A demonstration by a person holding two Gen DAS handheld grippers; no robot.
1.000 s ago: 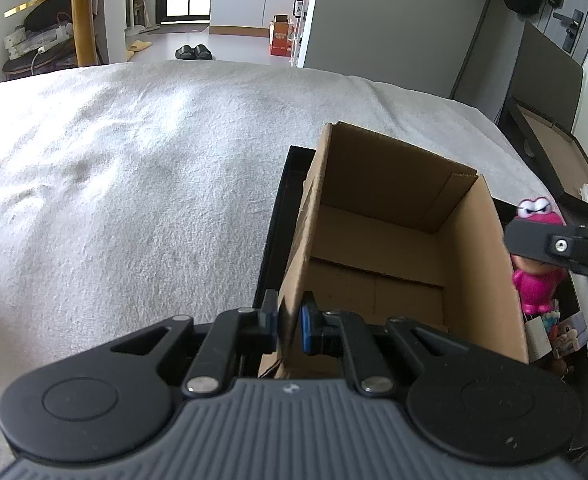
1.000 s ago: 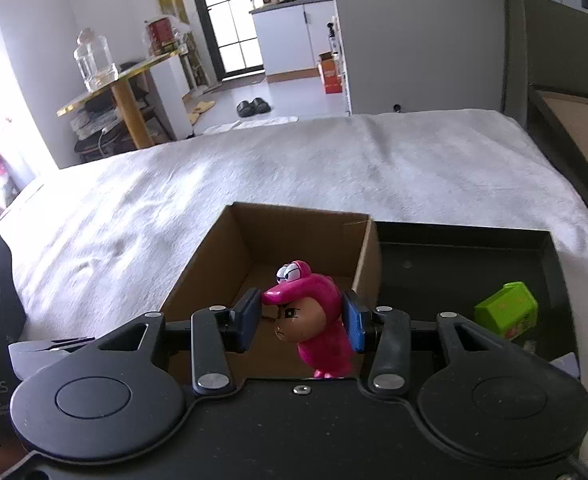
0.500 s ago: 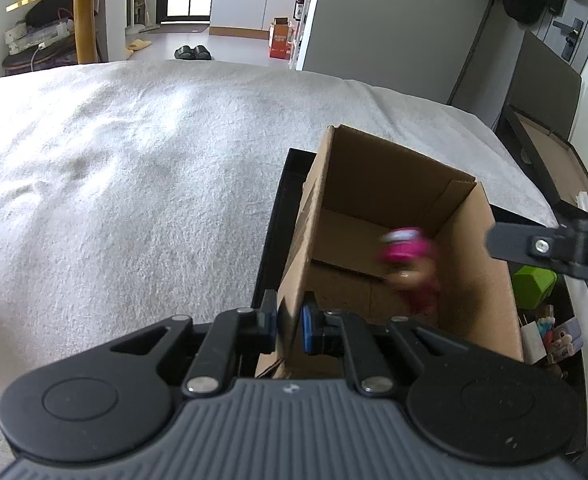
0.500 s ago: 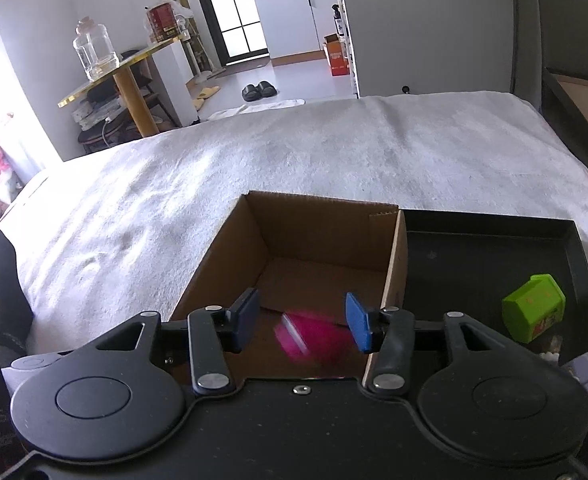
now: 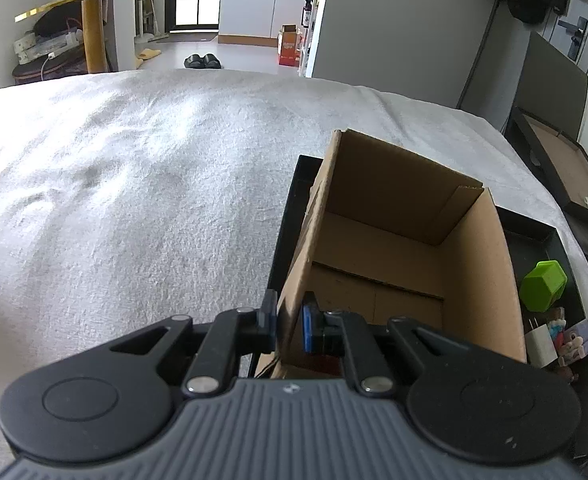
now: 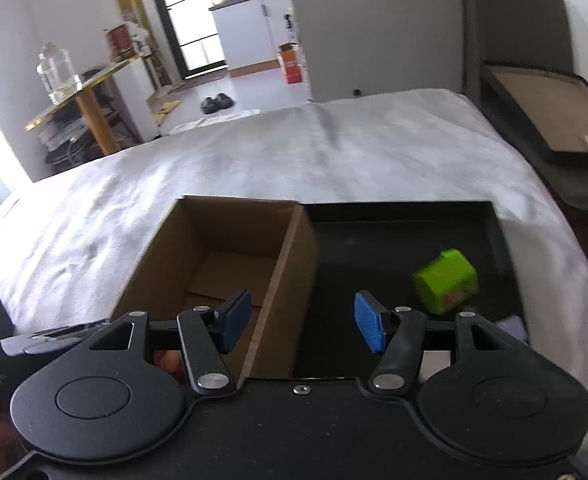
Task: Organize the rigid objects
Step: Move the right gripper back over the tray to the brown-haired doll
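An open cardboard box stands in the left part of a black tray on the bed. My left gripper is shut on the box's left wall near its front corner. The box also shows in the right wrist view. My right gripper is open and empty, above the box's right wall and the tray. A little of the pink figure shows low in the box behind my left finger. A green house-shaped toy lies in the tray; it also shows in the left wrist view.
A white plug and small figures lie at the tray's near right corner. A white blanket covers the bed. A black framed board stands at the right. A gold table stands far left.
My right gripper opened and let go of the pink figure, which fell into the box. The gripper then moved right, toward the tray. My left gripper kept its hold on the box wall.
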